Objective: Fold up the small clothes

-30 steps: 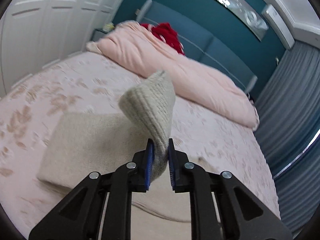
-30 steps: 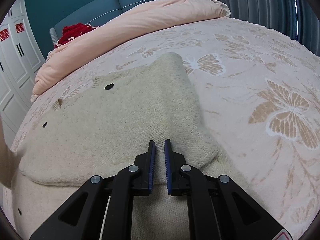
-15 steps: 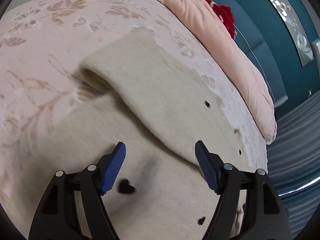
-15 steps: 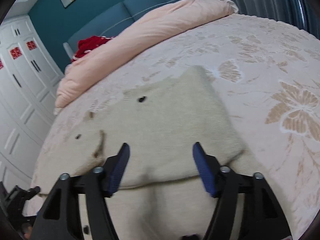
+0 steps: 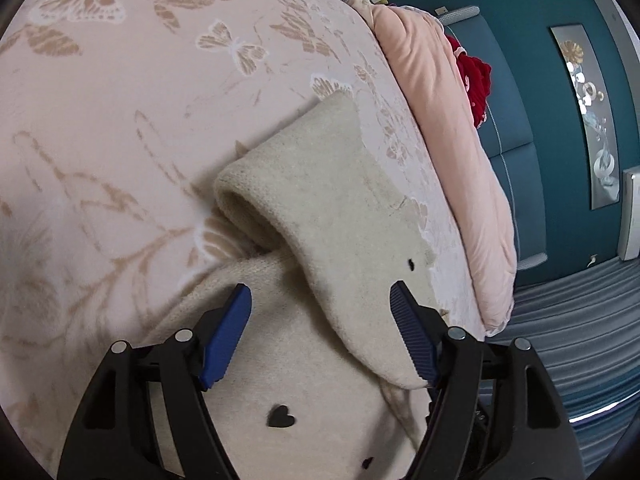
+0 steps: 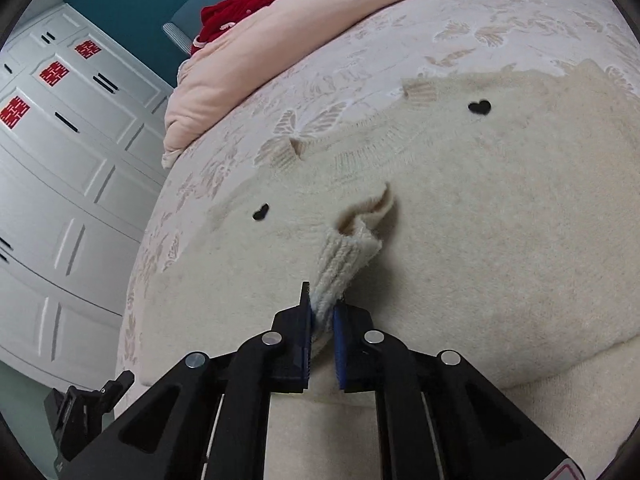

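Cream knitted sweater with black hearts (image 6: 460, 240) has both sleeves folded in; right gripper (image 6: 322, 314) closing, pinching its ribbed cuff, left gripper (image 5: 320, 320) wide, empty; body fold remains.

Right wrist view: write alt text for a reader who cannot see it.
The right gripper, jaws closing, pinches a ribbed cuff of a cream sweater with black hearts, spread on a butterfly-print bed. White wardrobes stand left.
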{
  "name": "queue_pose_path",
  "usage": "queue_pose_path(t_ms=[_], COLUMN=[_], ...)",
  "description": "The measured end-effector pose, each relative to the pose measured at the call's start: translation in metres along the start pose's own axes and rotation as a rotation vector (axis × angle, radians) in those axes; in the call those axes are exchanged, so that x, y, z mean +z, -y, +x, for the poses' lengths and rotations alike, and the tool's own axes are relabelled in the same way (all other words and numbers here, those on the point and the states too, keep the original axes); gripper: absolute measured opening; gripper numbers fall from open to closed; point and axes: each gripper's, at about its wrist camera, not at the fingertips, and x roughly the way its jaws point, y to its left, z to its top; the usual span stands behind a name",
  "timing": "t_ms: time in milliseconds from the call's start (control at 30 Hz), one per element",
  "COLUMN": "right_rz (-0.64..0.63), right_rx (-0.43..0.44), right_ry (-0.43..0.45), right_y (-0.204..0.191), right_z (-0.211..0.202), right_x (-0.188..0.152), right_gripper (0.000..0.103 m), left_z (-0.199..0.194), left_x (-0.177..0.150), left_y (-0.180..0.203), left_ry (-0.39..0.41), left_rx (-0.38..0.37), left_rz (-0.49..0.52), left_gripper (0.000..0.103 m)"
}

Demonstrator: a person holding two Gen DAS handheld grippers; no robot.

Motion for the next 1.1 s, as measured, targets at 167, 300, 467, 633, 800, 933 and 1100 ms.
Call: queue_pose_path(t_ms=[167, 300, 467, 633, 800, 933, 1100], right_rz=[-0.036, -0.077, -0.031, 0.08, 0.119, 0.096, 0.014], right_rx=[0.054, 0.095, -0.091, -0.227, -0.187, -0.171, -0.063], right_ry=[0.029, 0.169, 0.248, 0.057, 0.117, 0.128, 0.194], right_y=[-0.018, -0.021, 0.064, 0.163, 0.155, 0.134, 0.089], right_z=[-0.022, -0.083, -0.132, -0.082, -0.084, -0.089, -0.12], right_x=[0.02, 0.051, 0.066, 0.021, 0.021, 0.027, 0.054], right_gripper=[0.007, 0.007, 0.007, 0.006, 0.007, 0.008, 0.007], left_z=[0.028, 0.036, 0.046, 0.046, 0.039, 0.065, 0.048], left_x=[0.017, 0.022, 0.014, -0.006, -0.021, -0.031, 0.0], left_y=[-0.011, -0.01, -0.01, 0.011, 0.019, 0.015, 0.032], left_ry=[-0.05, -0.024, -0.005, 0.037, -0.045, -0.109, 0.038], left_rx=[-0.037, 0.02, 0.085, 0.171, 0.072, 0.065, 0.042], left_rz=[-0.247, -0.276, -0.167, 0.041, -0.057, -0.141, -0.093], left_gripper=[0.064, 0.051, 0.024, 0.026, 0.034, 0.036, 0.007])
